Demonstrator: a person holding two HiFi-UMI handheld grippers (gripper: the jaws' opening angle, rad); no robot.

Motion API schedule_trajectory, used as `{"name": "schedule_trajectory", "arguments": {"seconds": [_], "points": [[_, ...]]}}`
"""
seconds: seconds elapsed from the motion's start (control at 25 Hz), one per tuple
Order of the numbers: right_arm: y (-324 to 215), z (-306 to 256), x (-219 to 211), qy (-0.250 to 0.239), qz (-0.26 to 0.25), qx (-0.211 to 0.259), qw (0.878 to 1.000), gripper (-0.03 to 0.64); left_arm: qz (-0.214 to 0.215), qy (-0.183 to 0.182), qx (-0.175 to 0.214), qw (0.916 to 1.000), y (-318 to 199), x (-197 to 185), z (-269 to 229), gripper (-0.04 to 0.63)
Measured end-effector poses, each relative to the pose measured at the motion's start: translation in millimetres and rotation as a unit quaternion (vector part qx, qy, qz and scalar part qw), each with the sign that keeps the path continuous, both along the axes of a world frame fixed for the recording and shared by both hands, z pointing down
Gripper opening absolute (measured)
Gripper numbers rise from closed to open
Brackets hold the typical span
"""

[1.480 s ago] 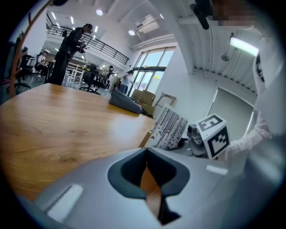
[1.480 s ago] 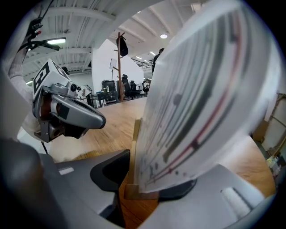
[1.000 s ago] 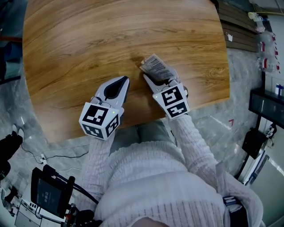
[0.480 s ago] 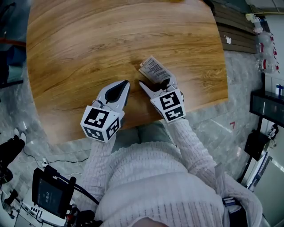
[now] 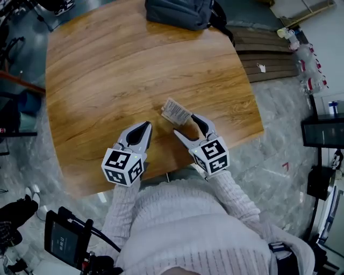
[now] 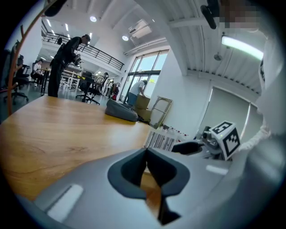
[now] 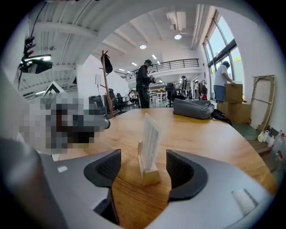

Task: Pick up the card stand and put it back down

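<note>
The card stand (image 5: 175, 111), a white printed card in a small wooden base, stands upright on the wooden table (image 5: 102, 75). My right gripper (image 5: 184, 124) is open, its tips just short of the stand, touching nothing. In the right gripper view the card stand (image 7: 150, 138) rises between and slightly beyond the two dark pads (image 7: 106, 167), with clear gaps on both sides. My left gripper (image 5: 147, 125) rests to the stand's left, shut and empty. The left gripper view shows the card stand (image 6: 159, 140) and the right gripper (image 6: 190, 146) beyond its own closed jaws.
A grey bag (image 5: 180, 12) lies at the table's far edge. The near table edge (image 5: 161, 174) runs just under both grippers. People and office chairs stand well behind the table in the gripper views. Bottles (image 5: 306, 51) stand on the floor at the right.
My right gripper let go of the card stand, opened wide and drew back a little toward me. The stand stays upright on the table. The left gripper has hardly moved.
</note>
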State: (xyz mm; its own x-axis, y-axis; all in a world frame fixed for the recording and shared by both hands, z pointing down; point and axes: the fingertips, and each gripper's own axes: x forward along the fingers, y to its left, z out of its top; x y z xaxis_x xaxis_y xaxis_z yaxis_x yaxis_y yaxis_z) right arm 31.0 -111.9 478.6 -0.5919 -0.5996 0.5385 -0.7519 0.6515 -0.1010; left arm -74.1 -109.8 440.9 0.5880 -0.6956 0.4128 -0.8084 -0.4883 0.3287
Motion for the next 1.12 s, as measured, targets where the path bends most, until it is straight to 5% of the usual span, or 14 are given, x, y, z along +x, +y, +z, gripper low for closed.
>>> {"name": "schedule_trajectory", "arguments": {"seconds": [0.36, 0.64, 1.12], "points": [[14.3, -34.3, 11.3, -0.024, 0.003, 0.028, 0.999, 0.207, 0.056, -0.009, 0.023, 0.9981, -0.2, 33.9, -7.2, 0.008], [5.5, -62.0, 0.0, -0.059, -0.014, 0.066, 0.996, 0.0, 0.085, -0.006, 0.042, 0.9955, -1.0, 51.1, -11.2, 0.008], [16.2, -55.0, -22.6, -0.052, -0.064, 0.047, 0.995, 0.0, 0.1, -0.014, 0.032, 0.9944, 3.3, 58.9, -5.0, 0.008]]}}
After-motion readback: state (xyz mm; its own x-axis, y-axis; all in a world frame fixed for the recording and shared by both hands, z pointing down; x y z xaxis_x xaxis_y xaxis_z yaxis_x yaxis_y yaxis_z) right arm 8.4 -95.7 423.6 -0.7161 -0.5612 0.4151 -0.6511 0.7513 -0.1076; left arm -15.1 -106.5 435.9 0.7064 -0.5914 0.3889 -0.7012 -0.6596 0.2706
